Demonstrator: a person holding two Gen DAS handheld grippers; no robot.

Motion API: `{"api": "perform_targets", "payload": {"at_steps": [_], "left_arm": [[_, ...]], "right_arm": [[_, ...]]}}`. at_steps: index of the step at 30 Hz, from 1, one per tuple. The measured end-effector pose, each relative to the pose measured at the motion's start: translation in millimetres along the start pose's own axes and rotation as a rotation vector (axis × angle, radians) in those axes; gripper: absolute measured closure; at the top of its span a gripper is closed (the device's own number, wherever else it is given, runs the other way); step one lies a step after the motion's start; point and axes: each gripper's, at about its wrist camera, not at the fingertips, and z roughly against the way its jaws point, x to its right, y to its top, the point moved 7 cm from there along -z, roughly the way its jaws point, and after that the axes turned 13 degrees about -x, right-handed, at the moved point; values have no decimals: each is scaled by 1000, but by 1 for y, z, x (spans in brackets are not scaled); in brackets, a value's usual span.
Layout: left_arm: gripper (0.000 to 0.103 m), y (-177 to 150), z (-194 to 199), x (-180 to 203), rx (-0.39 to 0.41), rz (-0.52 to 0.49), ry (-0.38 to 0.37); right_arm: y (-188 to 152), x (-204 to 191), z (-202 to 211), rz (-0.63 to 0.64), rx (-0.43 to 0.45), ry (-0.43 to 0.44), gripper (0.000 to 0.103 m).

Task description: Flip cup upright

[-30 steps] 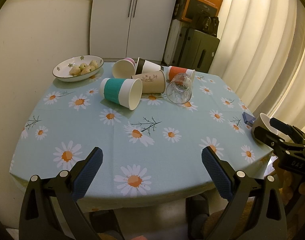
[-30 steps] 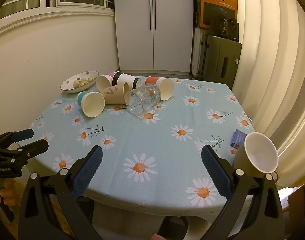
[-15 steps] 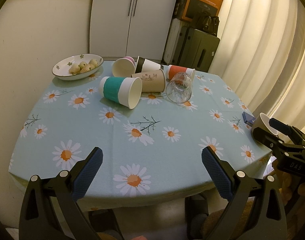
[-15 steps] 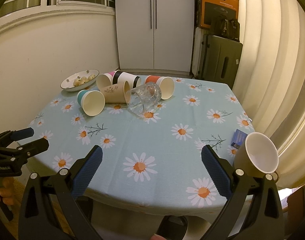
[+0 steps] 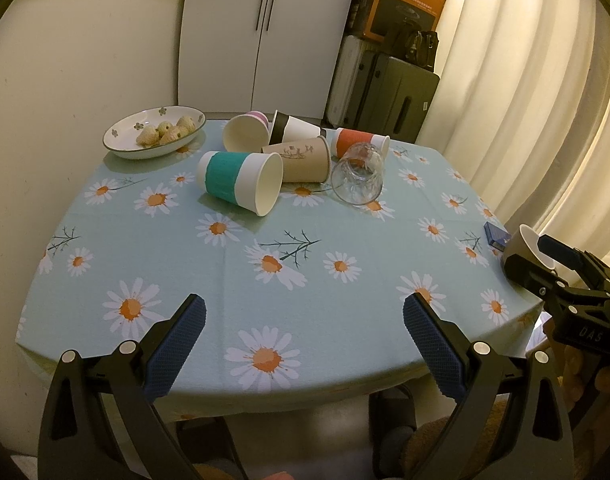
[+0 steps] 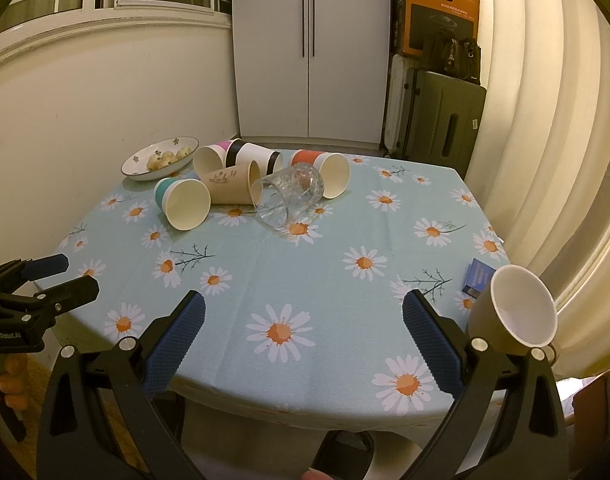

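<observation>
Several cups lie on their sides at the far part of the daisy tablecloth: a teal-banded paper cup [image 5: 241,181] [image 6: 182,201], a brown paper cup [image 5: 301,159], a black-banded cup [image 5: 293,128], a pink-topped cup [image 5: 246,131], an orange-banded cup [image 5: 359,142] and a clear glass [image 5: 357,179] [image 6: 290,193]. An olive mug [image 6: 515,312] [image 5: 523,246] lies tipped at the table's near right edge. My left gripper [image 5: 304,344] is open and empty above the front edge. My right gripper [image 6: 304,342] is open and empty, just left of the mug.
A bowl of snacks [image 5: 155,136] sits at the far left. A small blue box [image 6: 480,276] lies by the mug. A white cabinet [image 6: 309,48], suitcases [image 6: 445,116] and a curtain [image 6: 553,120] stand behind and to the right of the table.
Both grippers have drifted very slightly; the cups and mug have not moved and both jaws stay open.
</observation>
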Motion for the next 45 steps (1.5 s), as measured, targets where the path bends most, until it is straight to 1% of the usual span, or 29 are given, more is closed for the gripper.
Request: {"api": "perform_targets", "payload": {"at_steps": [8,22,26,27,30,34,36,37,38,39,40,42,44,45], "left_arm": [[6,-5,-3,4,-3,-1,-7],[6,-3,-1,4,-16,10,-33],[6,3,-4,-2,-40,7,-48],[6,6,-2,-1,-39,-13,-47],[6,22,3,-6,-25,-89,-25],[6,45,-1,-13,-46,-248,-1],[6,57,-10,-19,-82,-333,19],[6,63,-14,-21,-98,-364,17],[6,68,-18,-23,-112,-393,7],[6,74,-23,-25,-138,-447,-17],[6,78,-27,-25,-151,-484,-26],[6,85,-34,-26,-182,-576,-37],[6,93,-42,-26,-218,-699,-43],[6,97,-45,-27,-229,-742,-39]], "right_arm": [[0,-1,0,3,-1,-2,5],[-1,-3,-3,44,-10,-23,5],[5,-4,-7,29,-30,20,5],[6,-4,-8,21,-44,44,5],[16,-10,-10,28,-58,71,5],[37,-17,-8,29,-45,108,5],[46,-21,-11,23,-54,137,5],[50,-22,-13,18,-62,152,5],[54,-24,-16,11,-71,172,5],[58,-25,-19,5,-81,190,5],[61,-27,-23,-1,-97,216,5],[64,-30,-30,-11,-123,248,5],[67,-33,-38,-21,-154,286,5],[68,-35,-41,-24,-169,302,5]]}}
